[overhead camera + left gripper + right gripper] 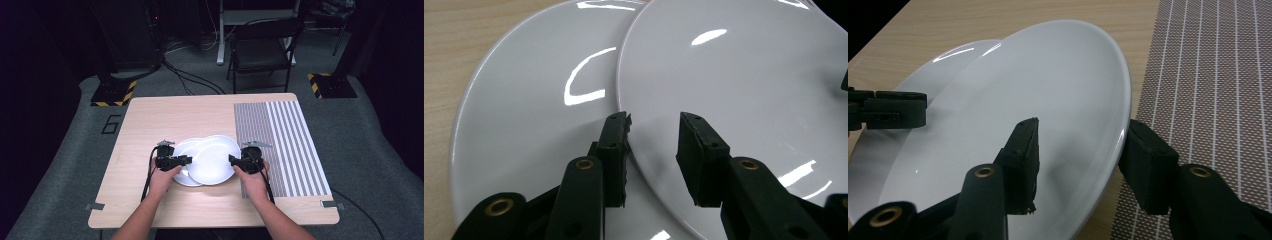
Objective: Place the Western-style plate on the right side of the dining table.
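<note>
Plates: top plate [214, 160] overlaps lower plate [186, 150] on table [150, 120], left of striped mat [285, 145]. I read left gripper [654, 131] spread, straddling the top plate's rim; right gripper [1080, 150] spread astride its opposite rim, not pinching.

Both plates, the upper plate [215, 159] and the lower plate [186, 150], are plain glossy white without any pattern. The counter [165, 116] is pale wood with a fine grain, and the placemat [282, 135] on it is woven grey-brown, crossed by thin white stripes. The gripper fingers [616, 145] are matt black with brass-coloured rivets.
</note>
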Demonstrator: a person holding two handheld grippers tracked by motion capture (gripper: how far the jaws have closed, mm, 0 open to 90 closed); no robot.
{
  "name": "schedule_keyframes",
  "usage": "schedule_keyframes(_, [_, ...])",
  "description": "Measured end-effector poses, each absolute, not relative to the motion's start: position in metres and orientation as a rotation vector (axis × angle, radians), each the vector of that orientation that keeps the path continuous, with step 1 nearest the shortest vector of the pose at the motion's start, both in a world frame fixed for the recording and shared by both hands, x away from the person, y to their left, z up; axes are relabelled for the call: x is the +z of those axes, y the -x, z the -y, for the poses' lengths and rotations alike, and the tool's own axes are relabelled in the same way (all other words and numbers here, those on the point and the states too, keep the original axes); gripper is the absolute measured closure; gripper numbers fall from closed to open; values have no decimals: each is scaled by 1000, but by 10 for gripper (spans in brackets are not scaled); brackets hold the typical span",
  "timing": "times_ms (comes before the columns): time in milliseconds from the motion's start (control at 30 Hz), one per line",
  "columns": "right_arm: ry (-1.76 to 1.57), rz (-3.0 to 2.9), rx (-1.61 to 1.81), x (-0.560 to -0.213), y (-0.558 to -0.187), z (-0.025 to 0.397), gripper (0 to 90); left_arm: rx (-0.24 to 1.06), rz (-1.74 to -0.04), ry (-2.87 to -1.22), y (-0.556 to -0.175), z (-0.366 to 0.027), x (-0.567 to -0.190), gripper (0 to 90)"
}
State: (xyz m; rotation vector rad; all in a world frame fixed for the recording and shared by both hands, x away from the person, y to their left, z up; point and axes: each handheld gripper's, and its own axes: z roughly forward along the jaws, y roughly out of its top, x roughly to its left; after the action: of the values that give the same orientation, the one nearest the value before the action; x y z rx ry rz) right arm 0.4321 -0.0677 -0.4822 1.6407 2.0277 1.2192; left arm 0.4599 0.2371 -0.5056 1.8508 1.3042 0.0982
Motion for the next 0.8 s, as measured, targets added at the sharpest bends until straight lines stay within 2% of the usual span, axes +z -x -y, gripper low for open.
schedule_keyframes(467, [-1657, -2008, 1217, -482, -428, 78, 510, 98, -1285, -1858, -463, -227, -506, 649])
schedule_keyframes(800, [-1650, -2019, 1215, -481, -426, 83, 555, 88, -1274, -1863, -463, -225, -507, 648])
